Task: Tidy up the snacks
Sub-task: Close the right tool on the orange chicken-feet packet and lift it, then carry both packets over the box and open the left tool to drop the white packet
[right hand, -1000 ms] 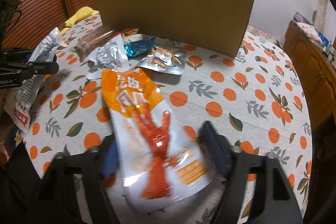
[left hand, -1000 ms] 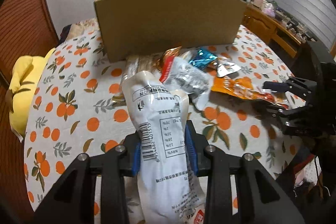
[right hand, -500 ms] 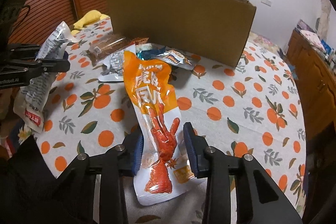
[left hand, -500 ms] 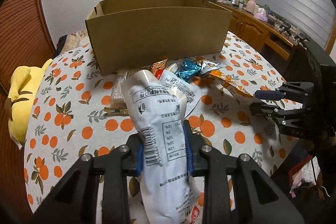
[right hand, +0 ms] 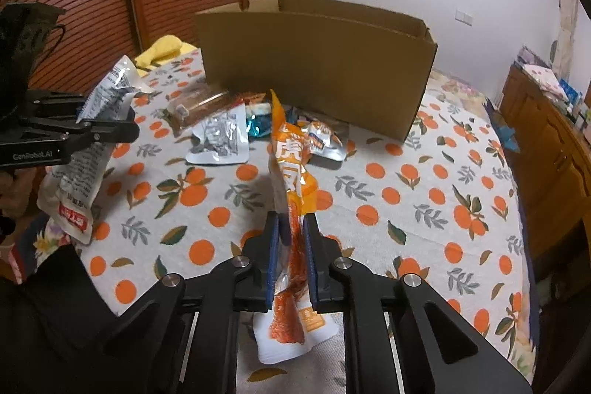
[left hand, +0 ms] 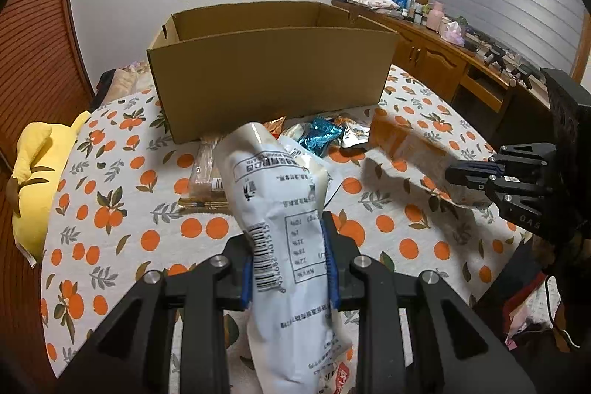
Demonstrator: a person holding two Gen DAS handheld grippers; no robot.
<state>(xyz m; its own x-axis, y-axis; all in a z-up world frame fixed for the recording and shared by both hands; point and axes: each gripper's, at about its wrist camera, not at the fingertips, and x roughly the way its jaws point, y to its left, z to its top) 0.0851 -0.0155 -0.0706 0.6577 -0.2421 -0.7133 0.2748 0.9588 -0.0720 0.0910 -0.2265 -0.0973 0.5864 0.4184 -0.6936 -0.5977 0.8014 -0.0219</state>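
My left gripper (left hand: 290, 263) is shut on a white snack packet (left hand: 280, 220) with a barcode and holds it above the table. It also shows in the right wrist view (right hand: 83, 150). My right gripper (right hand: 291, 257) is shut on an orange snack packet (right hand: 293, 172) and holds it upright above the table; in the left wrist view this packet (left hand: 413, 150) is blurred. An open cardboard box (left hand: 273, 69) stands at the far side of the table. Several loose snack packets (right hand: 218, 135) lie in front of it.
The table has an orange-print cloth (left hand: 122, 209). A yellow plush toy (left hand: 40, 168) lies at its left edge. A wooden cabinet (left hand: 439, 50) with clutter runs along the right wall. A blue wrapper (left hand: 319, 135) and a clear biscuit pack (left hand: 207, 168) lie near the box.
My right gripper closed on the orange packet and lifted it off the table. Both grippers have risen with their packets, so the box's open top shows.
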